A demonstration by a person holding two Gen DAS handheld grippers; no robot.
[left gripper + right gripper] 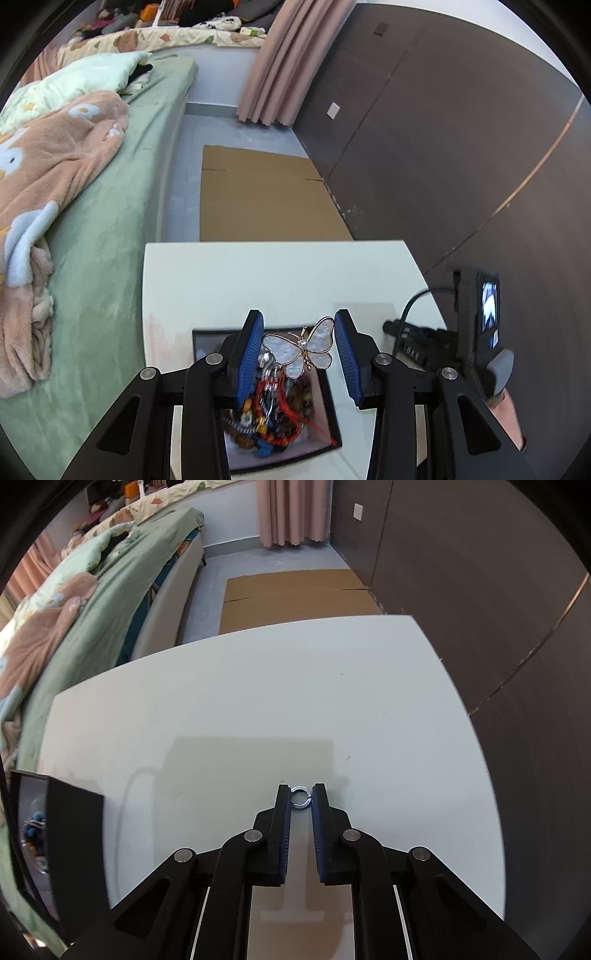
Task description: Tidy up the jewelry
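In the left wrist view my left gripper (298, 318) is shut on a pearly butterfly brooch (301, 349) with gold edging, held by its wing tips above a black-rimmed jewelry box (328, 410). The box holds a tangle of beaded bracelets and red cords (275, 406). In the right wrist view my right gripper (301, 787) is shut on a small silver ring (301, 797) just above the white table (258, 701). The box's black edge shows at the far left of that view (70, 830). The right gripper's body also shows at the right of the left wrist view (476, 332).
A bed with green sheet (110, 221) and peach blanket (48, 166) runs along the table's left. Flattened cardboard (266, 195) lies on the floor beyond the table. A dark wall (461, 129) stands to the right, pink curtains (280, 62) at the back.
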